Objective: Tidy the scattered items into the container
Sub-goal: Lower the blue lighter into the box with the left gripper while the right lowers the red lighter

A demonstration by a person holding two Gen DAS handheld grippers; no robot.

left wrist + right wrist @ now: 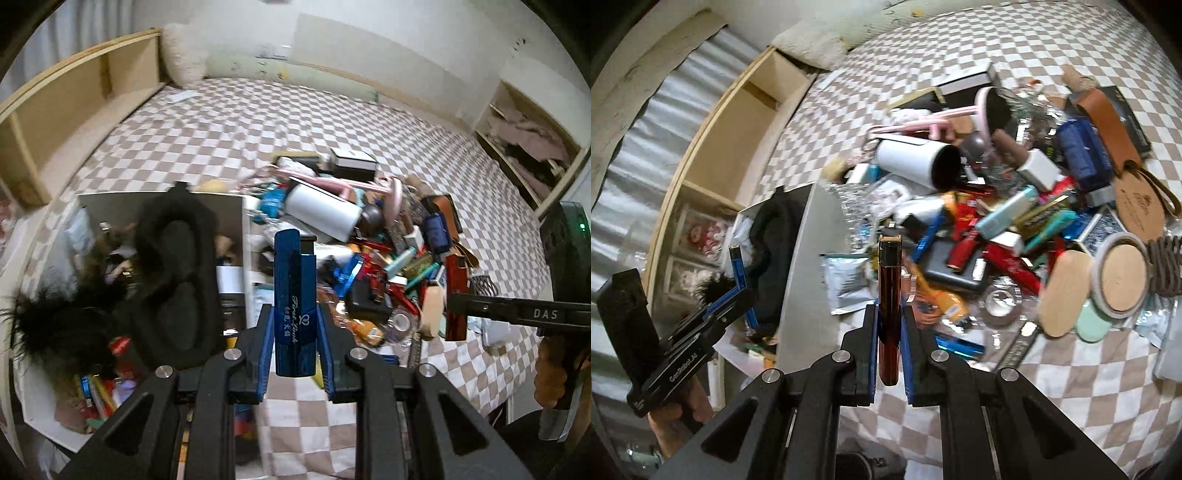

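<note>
My left gripper (294,314) is shut on a blue rectangular lighter-like case (294,295) with script lettering, held upright above the bed just right of the white container (236,206). The container holds a black sleep mask (177,273), black feathers and small items. My right gripper (889,314) is shut on a dark red slim case (889,295), held above the bed in front of the pile of scattered items (997,221). The left gripper also shows in the right wrist view (738,280), over the container (798,258). The right gripper shows in the left wrist view (458,295).
The pile on the checkered bedspread (221,140) includes a white cylinder (325,214), pink stand, brown leather case (1108,122), round wooden coasters (1123,277) and boxes. Wooden shelves (74,110) line the bed's left side; another shelf (528,147) stands at the right.
</note>
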